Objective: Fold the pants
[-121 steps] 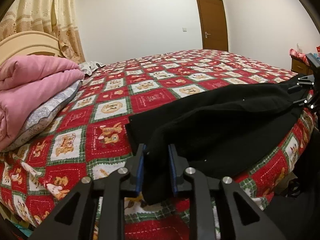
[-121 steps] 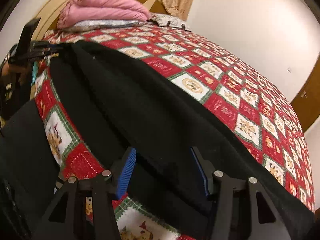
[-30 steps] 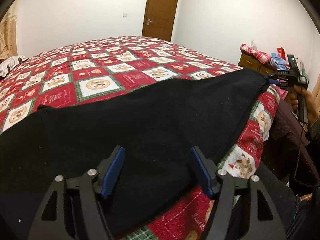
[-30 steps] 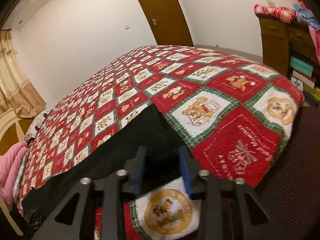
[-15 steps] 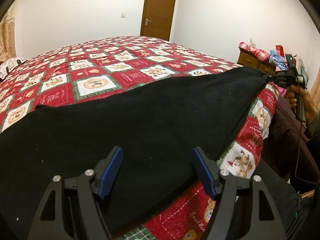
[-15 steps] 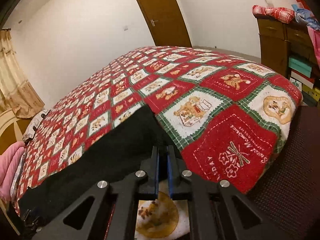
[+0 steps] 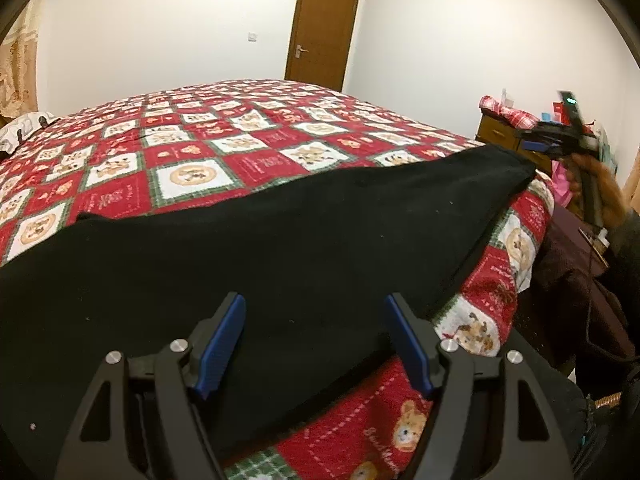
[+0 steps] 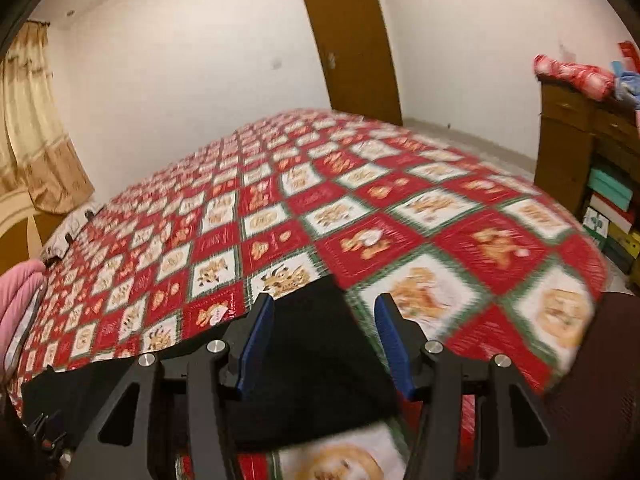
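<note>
White-walled bedroom, quilted bed [image 7: 192,176]. My left tool [image 7: 316,340] hangs released over the black pants [image 7: 280,248]; my right tool [image 8: 326,340] is opening, nothing pinched. Pants lie along the bed's near edge: soft, light, floppy. I'd pinch a hem corner.

No words can be read for sure. The bed cover [image 7: 256,164] has white curly writing on some of its red squares. The letters are too small and too bent to make out. One red square at the near edge of the bed has bigger curly letters beside a little bear, but they cannot be read either. In the right wrist view the bed cover is blurred, so its writing is just smudges. A white box [image 8: 596,222] by the wooden drawers has a green mark on its side. It is too small to tell what it says.
</note>
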Demonstrator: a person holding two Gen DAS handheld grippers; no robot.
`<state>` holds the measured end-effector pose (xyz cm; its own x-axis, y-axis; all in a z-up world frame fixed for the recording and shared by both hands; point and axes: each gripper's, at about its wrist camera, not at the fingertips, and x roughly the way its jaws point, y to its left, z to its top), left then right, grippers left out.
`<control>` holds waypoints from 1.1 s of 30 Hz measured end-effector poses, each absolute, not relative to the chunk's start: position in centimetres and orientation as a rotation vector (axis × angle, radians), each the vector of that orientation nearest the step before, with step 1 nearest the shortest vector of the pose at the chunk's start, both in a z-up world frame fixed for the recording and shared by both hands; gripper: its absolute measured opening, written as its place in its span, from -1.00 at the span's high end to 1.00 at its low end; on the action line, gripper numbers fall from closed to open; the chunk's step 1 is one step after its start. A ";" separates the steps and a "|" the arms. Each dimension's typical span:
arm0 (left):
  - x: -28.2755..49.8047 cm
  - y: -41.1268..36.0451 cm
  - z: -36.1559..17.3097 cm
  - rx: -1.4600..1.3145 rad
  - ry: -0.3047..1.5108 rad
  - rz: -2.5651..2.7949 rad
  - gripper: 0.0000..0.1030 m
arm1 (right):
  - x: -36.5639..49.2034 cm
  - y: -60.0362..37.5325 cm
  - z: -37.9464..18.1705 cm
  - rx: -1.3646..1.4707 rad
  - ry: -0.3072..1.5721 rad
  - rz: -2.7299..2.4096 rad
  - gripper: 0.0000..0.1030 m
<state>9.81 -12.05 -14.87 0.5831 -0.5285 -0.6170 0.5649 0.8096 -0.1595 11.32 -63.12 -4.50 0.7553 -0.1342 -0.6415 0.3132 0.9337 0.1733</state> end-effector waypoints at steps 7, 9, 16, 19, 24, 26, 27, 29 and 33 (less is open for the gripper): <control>9.5 -12.3 -15.2 0.091 0.711 -0.630 -0.45 | 13.6 -64.6 -8.6 0.276 0.795 -0.294 0.55; 9.9 -12.1 -15.4 0.067 0.716 -0.626 -0.45 | 13.4 -65.1 -8.9 0.298 0.791 -0.276 0.54; 9.5 -11.2 -14.0 0.050 0.697 -0.581 -0.46 | 12.9 -64.9 -8.1 0.293 0.759 -0.276 0.48; 9.4 -8.9 -12.5 0.021 0.656 -0.519 -0.52 | 11.6 -64.6 -6.4 0.283 0.707 -0.325 0.18; 10.7 -5.3 -12.3 -0.038 0.668 -0.370 -0.63 | 9.5 -62.2 -2.3 0.294 0.589 -0.288 0.05; 11.2 -4.5 -12.6 -0.069 0.675 -0.341 -0.63 | 9.6 -59.2 -1.5 0.270 0.577 -0.204 -0.09; 11.4 -4.1 -12.8 -0.083 0.682 -0.323 -0.63 | 9.9 -57.6 -1.5 0.253 0.587 -0.162 -0.11; 11.8 -3.6 -13.3 -0.097 0.705 -0.287 -0.63 | 10.8 -54.4 -1.9 0.218 0.623 -0.077 -0.11; 12.2 -2.7 -14.2 -0.111 0.736 -0.234 -0.63 | 13.3 -47.9 -3.8 0.142 0.700 0.043 -0.11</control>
<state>12.19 -2.66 -14.18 0.7167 -0.2495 -0.6512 0.1716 0.9682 -0.1820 13.28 -47.95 -3.78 0.7647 0.0867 -0.6386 0.0085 0.9895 0.1445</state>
